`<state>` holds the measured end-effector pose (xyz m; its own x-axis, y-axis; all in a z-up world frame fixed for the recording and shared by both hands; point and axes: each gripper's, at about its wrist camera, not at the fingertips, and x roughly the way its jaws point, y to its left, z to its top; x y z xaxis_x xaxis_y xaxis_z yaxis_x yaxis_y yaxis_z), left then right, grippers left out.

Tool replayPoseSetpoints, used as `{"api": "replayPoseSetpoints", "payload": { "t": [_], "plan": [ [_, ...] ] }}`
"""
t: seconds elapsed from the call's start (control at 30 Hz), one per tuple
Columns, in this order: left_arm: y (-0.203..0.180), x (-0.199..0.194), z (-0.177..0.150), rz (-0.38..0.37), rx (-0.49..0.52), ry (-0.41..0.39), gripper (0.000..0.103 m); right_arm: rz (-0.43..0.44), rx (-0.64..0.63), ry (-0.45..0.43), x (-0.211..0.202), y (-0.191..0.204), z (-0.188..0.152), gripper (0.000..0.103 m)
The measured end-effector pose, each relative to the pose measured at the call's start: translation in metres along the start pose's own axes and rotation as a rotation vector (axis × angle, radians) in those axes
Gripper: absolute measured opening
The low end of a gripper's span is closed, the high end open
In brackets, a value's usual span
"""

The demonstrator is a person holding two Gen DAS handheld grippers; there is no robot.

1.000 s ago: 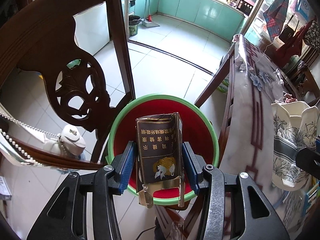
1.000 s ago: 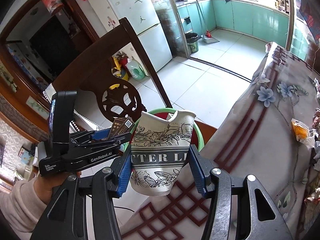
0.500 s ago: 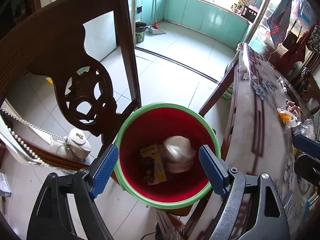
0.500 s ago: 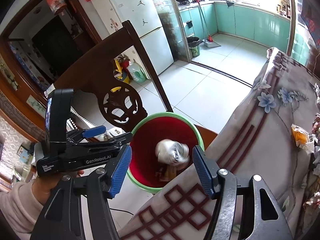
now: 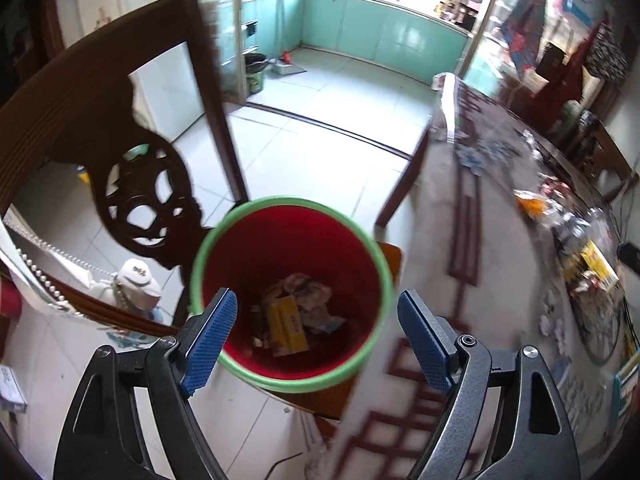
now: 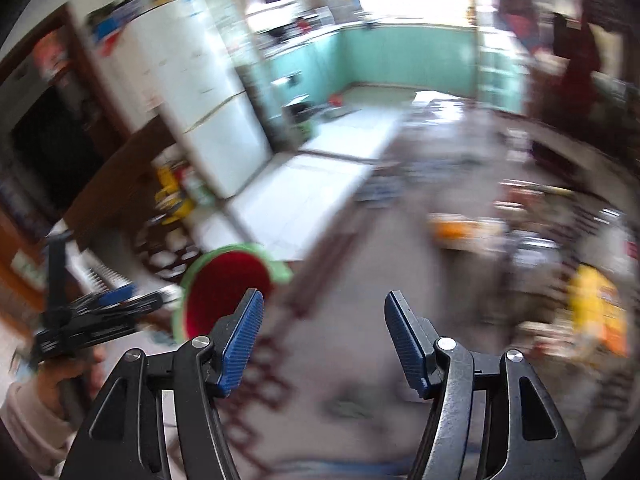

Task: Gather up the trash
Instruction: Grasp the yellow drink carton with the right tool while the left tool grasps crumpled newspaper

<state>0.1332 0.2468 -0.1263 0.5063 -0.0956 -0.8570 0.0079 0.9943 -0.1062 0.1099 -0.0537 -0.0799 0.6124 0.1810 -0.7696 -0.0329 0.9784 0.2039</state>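
Note:
A red bin with a green rim (image 5: 216, 240) stands on a chair seat beside the table. Inside it lie a cigarette box (image 5: 286, 322) and a crumpled paper cup (image 5: 310, 294). My left gripper (image 5: 316, 336) is open and empty just above the bin's near rim. My right gripper (image 6: 324, 340) is open and empty over the tablecloth, to the right of the bin (image 6: 228, 276). More trash lies on the table: an orange wrapper (image 5: 530, 202), a yellow packet (image 5: 598, 262) and white scraps (image 5: 554, 326). The right wrist view is blurred.
A carved wooden chair back (image 5: 120, 152) rises left of the bin. The table (image 5: 472, 240) with a patterned cloth runs along the right. A white bag with a bead strap (image 5: 134, 280) hangs on the chair. The left gripper (image 6: 88, 312) also shows in the right wrist view.
Both grippers opened and dropped the cigarette box and the paper cup into the bin. The right gripper has since swung right over the table. The left gripper has turned a little right.

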Motion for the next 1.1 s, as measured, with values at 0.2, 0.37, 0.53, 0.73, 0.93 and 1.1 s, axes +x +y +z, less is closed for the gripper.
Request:
{"api": "replayPoseSetpoints", "payload": {
  "t": [0.2, 0.37, 0.53, 0.73, 0.93, 1.1],
  "plan": [
    [-0.059, -0.009, -0.01, -0.055, 0.055, 0.005, 0.083, -0.175, 0.227, 0.007, -0.036, -0.13, -0.011, 0.066],
    [-0.129, -0.008, -0.021, -0.129, 0.113, 0.03, 0.083, -0.085, 0.374, 0.098, -0.017, -0.19, -0.018, 0.066],
    [-0.198, -0.016, -0.027, -0.198, 0.197, 0.027, 0.083, -0.125, 0.365, 0.178, 0.022, -0.219, -0.013, 0.066],
    [-0.252, -0.017, -0.024, -0.255, 0.237, 0.035, 0.083, -0.122, 0.395, 0.244, 0.055, -0.255, -0.025, 0.066],
    [-0.297, 0.007, -0.016, -0.291, 0.248, 0.098, 0.083, -0.001, 0.457, 0.187, 0.048, -0.28, -0.035, 0.042],
    [-0.335, 0.034, -0.016, -0.311, 0.26, 0.157, 0.083, 0.029, 0.462, 0.09, 0.019, -0.291, -0.039, 0.035]
  ]
}}
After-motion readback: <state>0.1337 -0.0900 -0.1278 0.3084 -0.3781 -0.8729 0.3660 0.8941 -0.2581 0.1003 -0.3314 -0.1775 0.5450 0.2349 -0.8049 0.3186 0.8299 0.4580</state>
